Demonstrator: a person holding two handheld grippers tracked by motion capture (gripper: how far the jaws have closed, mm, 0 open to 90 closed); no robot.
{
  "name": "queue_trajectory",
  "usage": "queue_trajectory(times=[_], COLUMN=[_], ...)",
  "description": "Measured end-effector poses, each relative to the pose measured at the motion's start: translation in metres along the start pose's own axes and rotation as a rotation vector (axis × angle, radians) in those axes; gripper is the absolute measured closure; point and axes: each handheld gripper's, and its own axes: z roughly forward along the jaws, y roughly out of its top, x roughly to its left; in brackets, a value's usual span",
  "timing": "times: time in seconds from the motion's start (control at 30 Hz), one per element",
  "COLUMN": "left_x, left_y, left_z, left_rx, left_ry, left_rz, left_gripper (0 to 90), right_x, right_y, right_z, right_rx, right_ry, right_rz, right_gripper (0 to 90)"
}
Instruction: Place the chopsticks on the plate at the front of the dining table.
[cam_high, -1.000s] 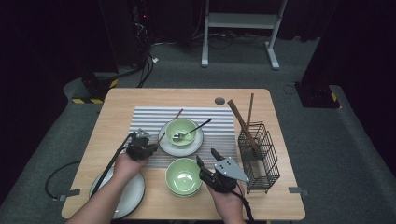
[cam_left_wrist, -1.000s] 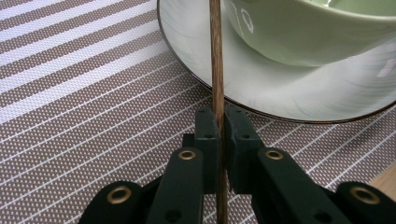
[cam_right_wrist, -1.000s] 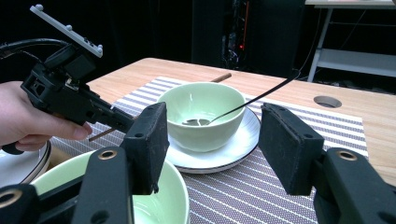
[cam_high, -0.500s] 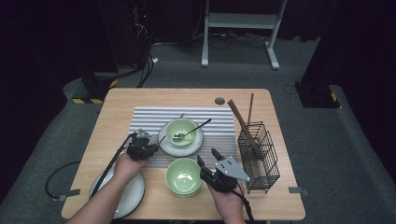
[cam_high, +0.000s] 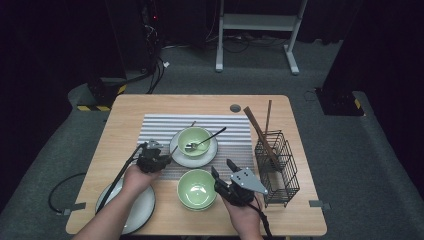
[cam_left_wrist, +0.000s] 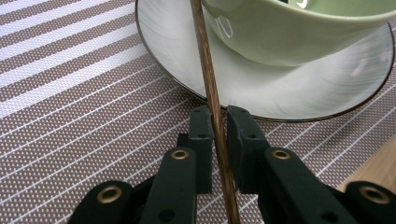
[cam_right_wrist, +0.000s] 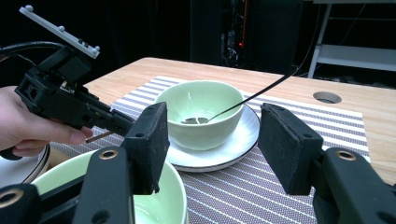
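Observation:
My left gripper (cam_left_wrist: 219, 112) has a brown chopstick (cam_left_wrist: 208, 70) between its pads; the jaws have just been opening, and a thin gap shows beside the stick. The chopstick leans on a white plate (cam_left_wrist: 299, 88) that carries a green bowl (cam_left_wrist: 303, 28). From above, the left gripper (cam_high: 159, 159) sits just left of that plate (cam_high: 176, 150), and a spoon (cam_high: 205, 141) rests in the bowl (cam_high: 195, 135). My right gripper (cam_high: 222, 167) stands open with nothing between its pads, at the right rim of a nearer green bowl (cam_high: 196, 189). The right gripper view has the left gripper (cam_right_wrist: 70, 100) farther off.
A black wire basket (cam_high: 277, 167) at the right holds long chopsticks (cam_high: 260, 132). A white plate (cam_high: 132, 212) lies at the front left under the left forearm. A striped mat (cam_high: 155, 130) covers the table's middle. A round hole (cam_high: 235, 108) sits near the far edge.

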Motion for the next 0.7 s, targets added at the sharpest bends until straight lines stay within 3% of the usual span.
queue_trajectory(times=[0.37, 0.7], left_x=[0.000, 0.000], left_y=[-0.001, -0.003], left_z=[-0.009, -0.012], left_rx=[0.003, 0.008], left_ry=[-0.007, -0.014], left_rz=[0.017, 0.025], left_gripper=[73.4, 80.7], right_x=[0.000, 0.001], right_y=[0.000, 0.000], right_z=[0.001, 0.001], right_rx=[0.004, 0.002], right_ry=[0.002, 0.002], right_rz=[0.005, 0.006], right_gripper=[42.8, 42.8])
